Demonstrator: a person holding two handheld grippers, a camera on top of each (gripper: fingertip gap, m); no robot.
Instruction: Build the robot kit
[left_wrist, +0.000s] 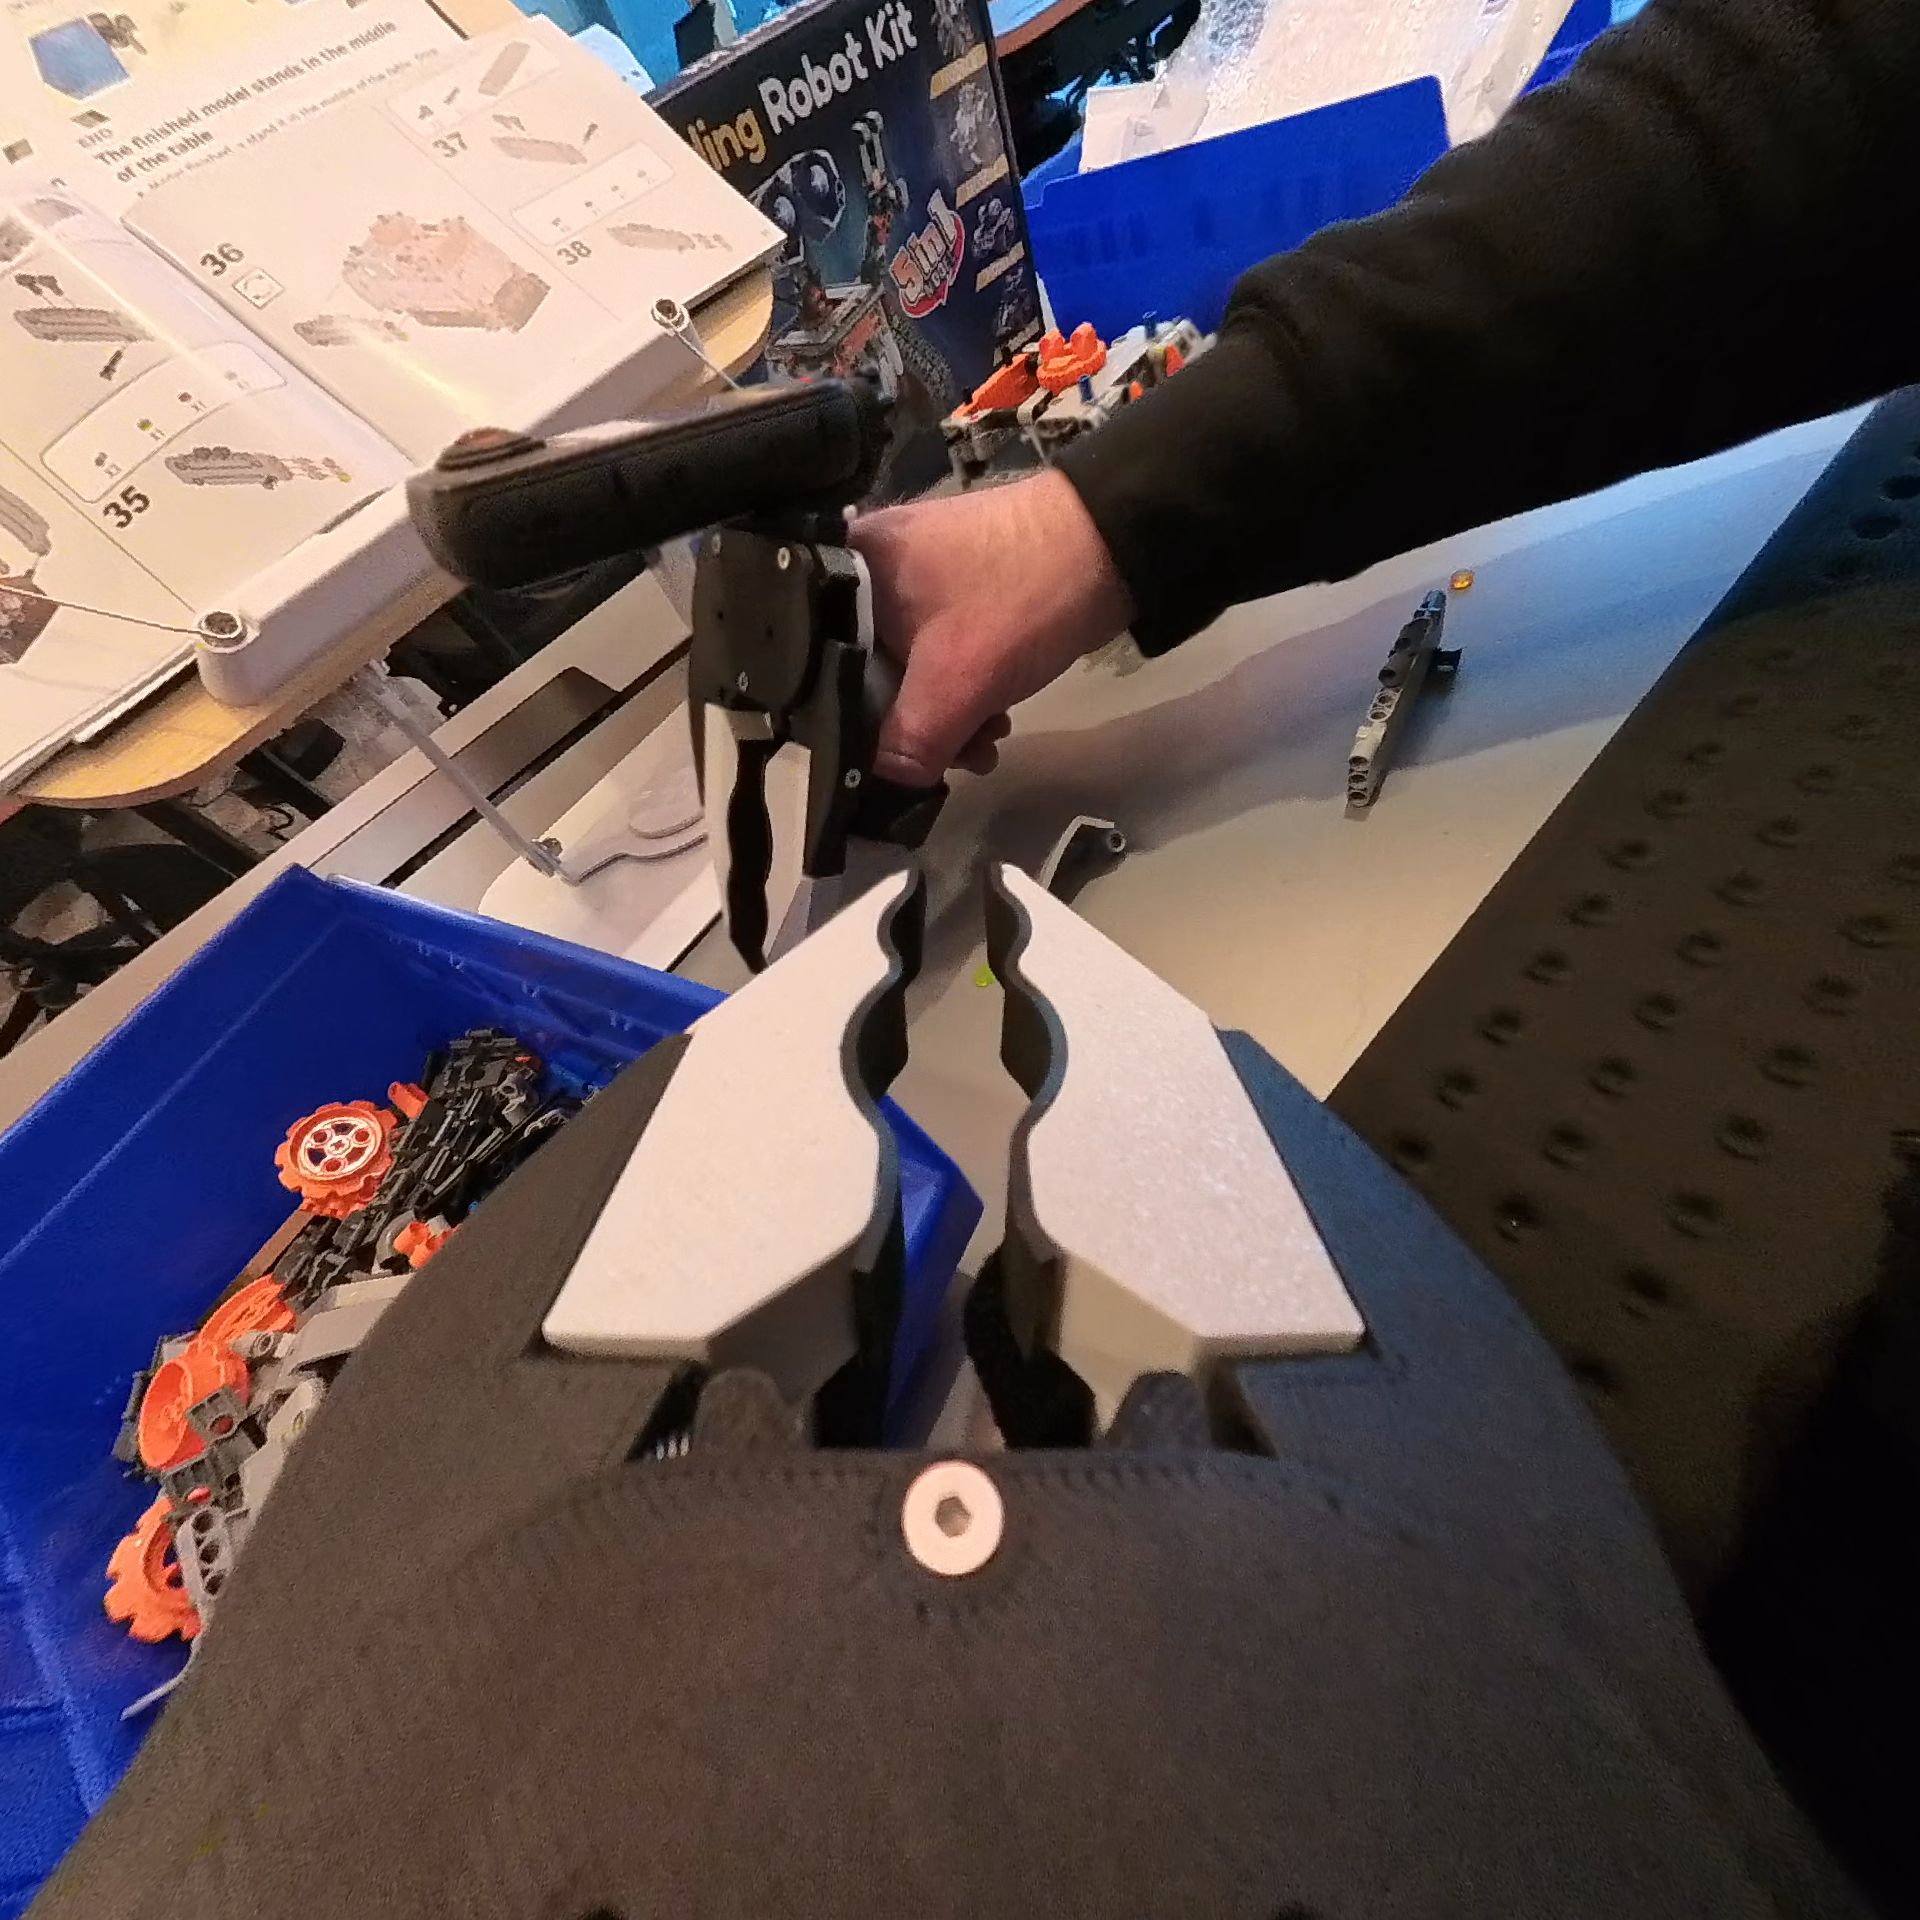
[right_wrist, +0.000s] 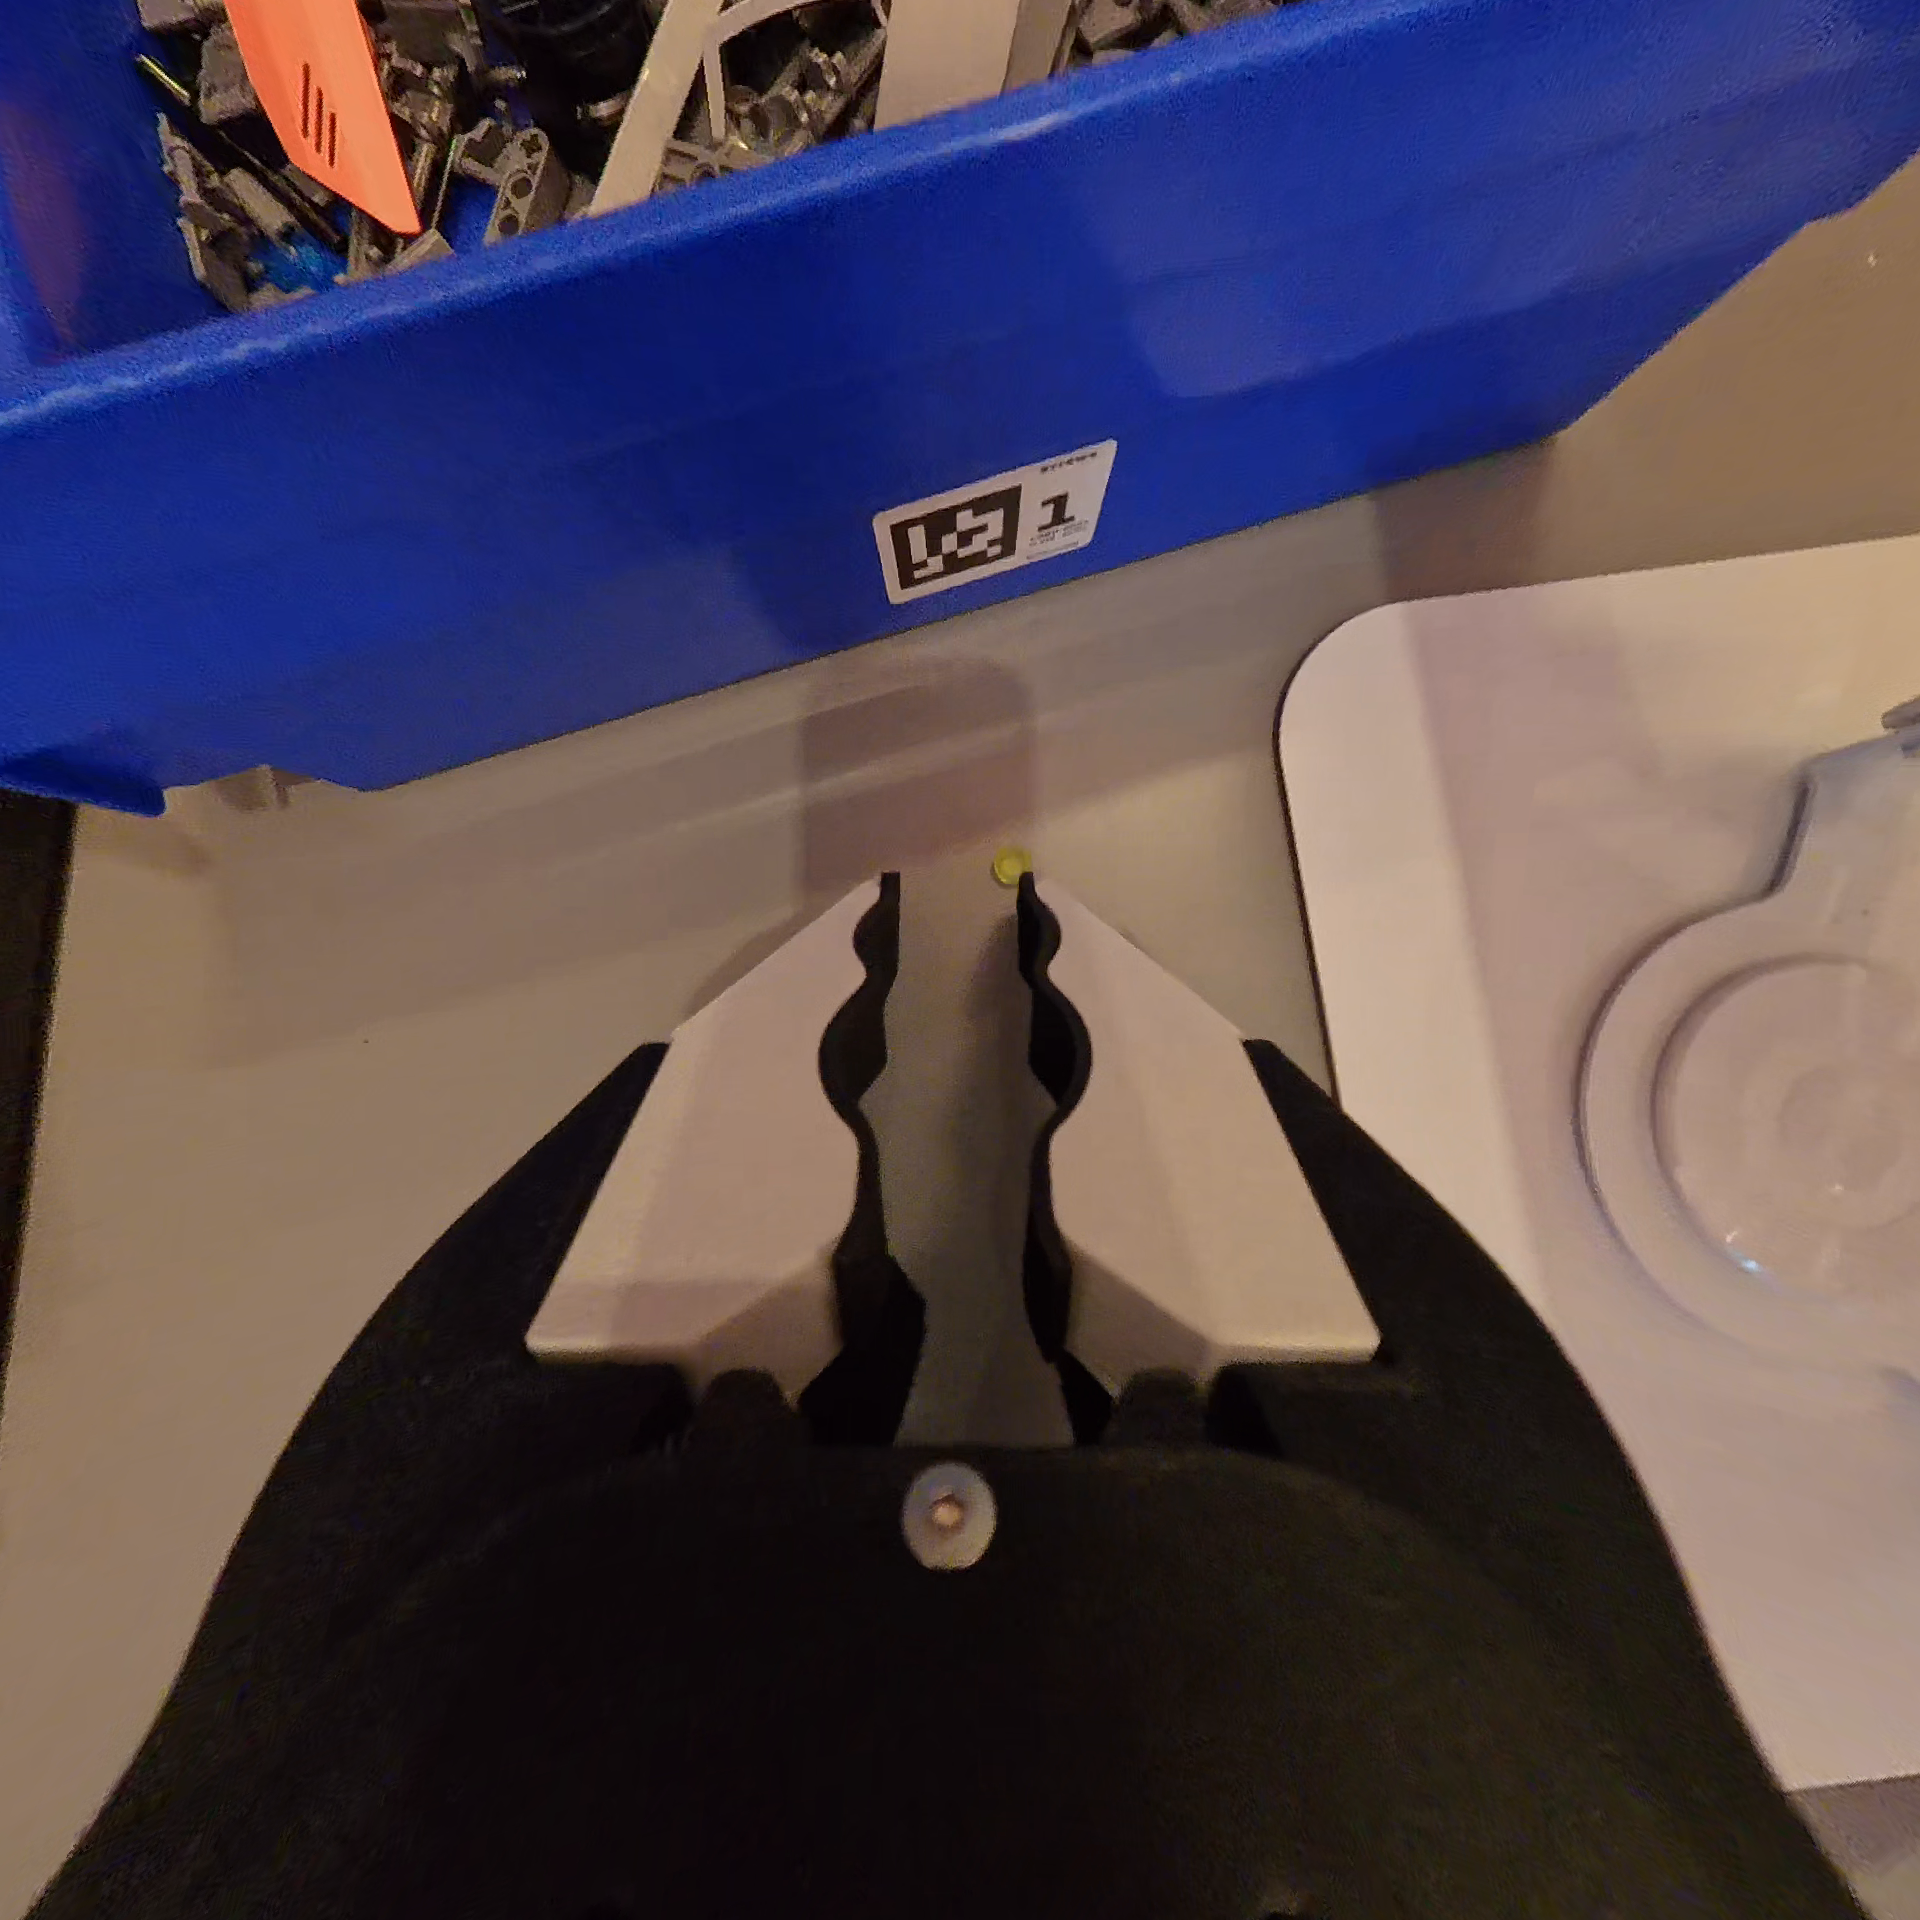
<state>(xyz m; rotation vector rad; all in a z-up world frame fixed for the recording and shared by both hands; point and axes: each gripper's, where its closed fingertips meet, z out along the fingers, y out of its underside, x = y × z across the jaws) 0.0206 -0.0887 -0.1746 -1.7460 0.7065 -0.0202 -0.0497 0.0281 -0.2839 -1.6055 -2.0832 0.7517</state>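
Hovering over the table (left_wrist: 1299, 904), the left gripper (left_wrist: 954, 883) gapes slightly, empty, blue bin (left_wrist: 312, 997) left of its fingers. Right wrist view: right gripper (right_wrist: 954, 881) parted, empty, a tiny yellow stud (right_wrist: 1010, 864) touching its right fingertip, ungrasped, beneath the bin's wall.

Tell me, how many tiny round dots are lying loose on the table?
2. A yellow one lies on the table by the right tongs, near the blue bin. An orange one lies beside the long grey beam. Others may be hidden.
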